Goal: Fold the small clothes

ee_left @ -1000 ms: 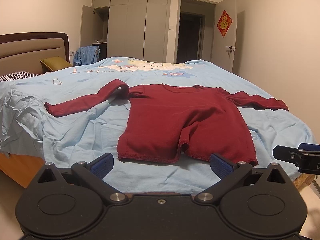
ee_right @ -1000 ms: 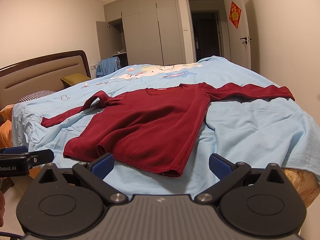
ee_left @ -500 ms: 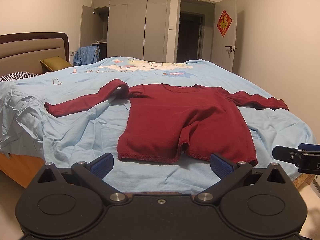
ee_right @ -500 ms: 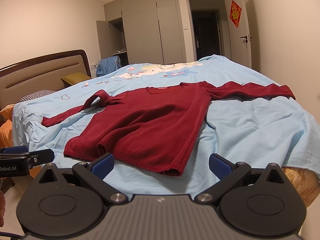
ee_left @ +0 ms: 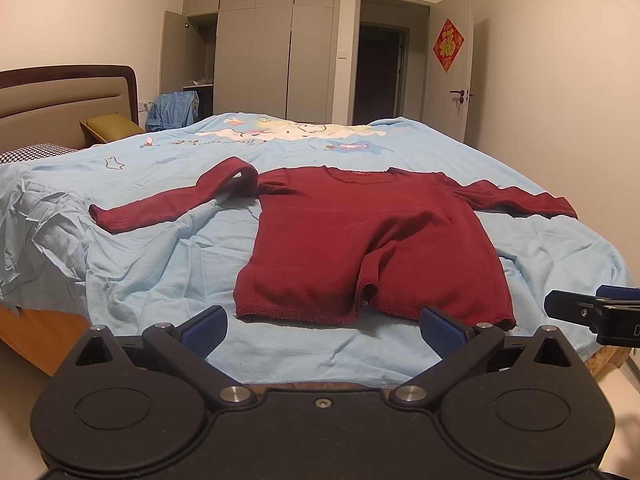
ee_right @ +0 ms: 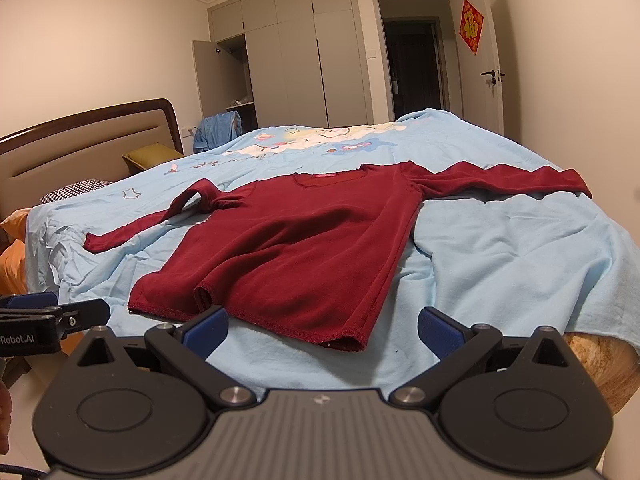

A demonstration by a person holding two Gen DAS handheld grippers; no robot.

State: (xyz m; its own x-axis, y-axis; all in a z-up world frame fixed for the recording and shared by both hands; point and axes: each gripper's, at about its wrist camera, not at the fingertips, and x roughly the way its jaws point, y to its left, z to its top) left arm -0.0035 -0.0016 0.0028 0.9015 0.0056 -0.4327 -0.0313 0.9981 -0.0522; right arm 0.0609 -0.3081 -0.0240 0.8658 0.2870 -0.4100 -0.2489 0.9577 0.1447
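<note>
A dark red long-sleeved shirt (ee_left: 368, 240) (ee_right: 296, 248) lies spread out flat on the light blue bedsheet (ee_left: 160, 264), hem toward me, both sleeves stretched sideways. Its left sleeve (ee_left: 172, 204) humps up near the shoulder. My left gripper (ee_left: 322, 326) hovers open just short of the hem, nothing between its blue pads. My right gripper (ee_right: 322, 326) is also open, in front of the hem's right corner. Each gripper's fingertips show at the edge of the other view: the right one's fingertips (ee_left: 576, 308), the left one's fingertips (ee_right: 76, 312).
The bed has a padded headboard (ee_left: 60, 100) at the left, with pillows (ee_left: 112, 126). A wardrobe (ee_left: 272, 44) with one door open, a blue garment (ee_left: 172, 106) hanging near it, and a dark doorway (ee_left: 380, 72) stand behind. The wooden bed corner (ee_right: 600, 364) shows lower right.
The right wrist view has shifted slightly closer and lower toward the shirt hem. The left gripper has hardly moved. The shirt lies as before.
</note>
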